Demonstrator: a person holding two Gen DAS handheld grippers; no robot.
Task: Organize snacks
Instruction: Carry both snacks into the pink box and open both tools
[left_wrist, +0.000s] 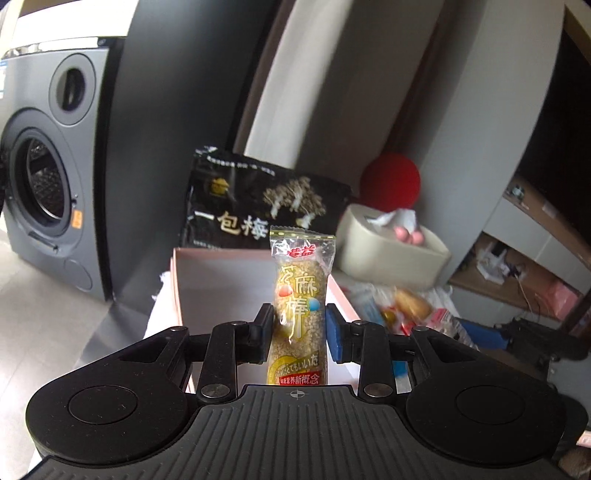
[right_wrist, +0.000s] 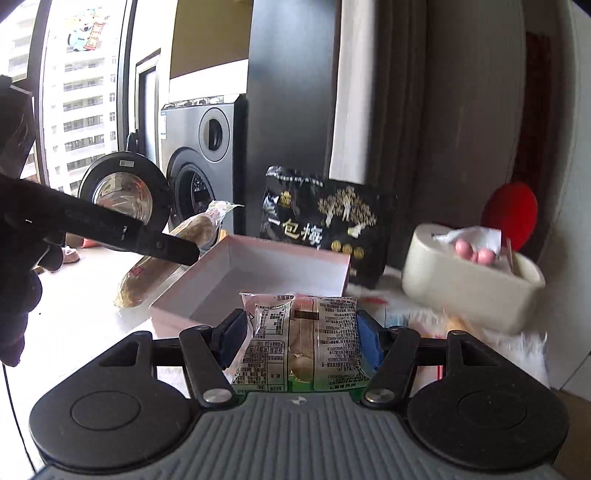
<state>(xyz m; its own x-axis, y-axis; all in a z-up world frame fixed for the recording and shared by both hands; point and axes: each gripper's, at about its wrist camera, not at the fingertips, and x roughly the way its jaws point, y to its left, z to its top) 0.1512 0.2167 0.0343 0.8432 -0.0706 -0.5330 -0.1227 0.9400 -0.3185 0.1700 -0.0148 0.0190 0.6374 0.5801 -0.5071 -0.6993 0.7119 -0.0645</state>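
The sesame stick (left_wrist: 299, 306), a long yellow snack in a clear wrapper, stands upright clamped between the pads of the left gripper (left_wrist: 299, 328), held up in the air over the near edge of the pink box (left_wrist: 218, 280). From the right wrist view you can see the same stick (right_wrist: 166, 254) poking out at a slant past that gripper's dark finger, just left of the box.

The right gripper (right_wrist: 301, 341) has its own catch: a clear snack pack (right_wrist: 303, 339) with printed labels facing the camera, squeezed between both pads and sitting right in front of the box (right_wrist: 258, 273), which is open and looks empty inside.

Behind the box a big black snack bag (right_wrist: 325, 218) leans upright. To its right there's a cream tissue holder (right_wrist: 469, 280) with a red round thing (right_wrist: 513, 210) behind it. A few more snacks (left_wrist: 410, 306) lie right of the box, but they're too blurred to tell what they are. A grey washing machine (left_wrist: 48, 177) sits at the back left with its door open.
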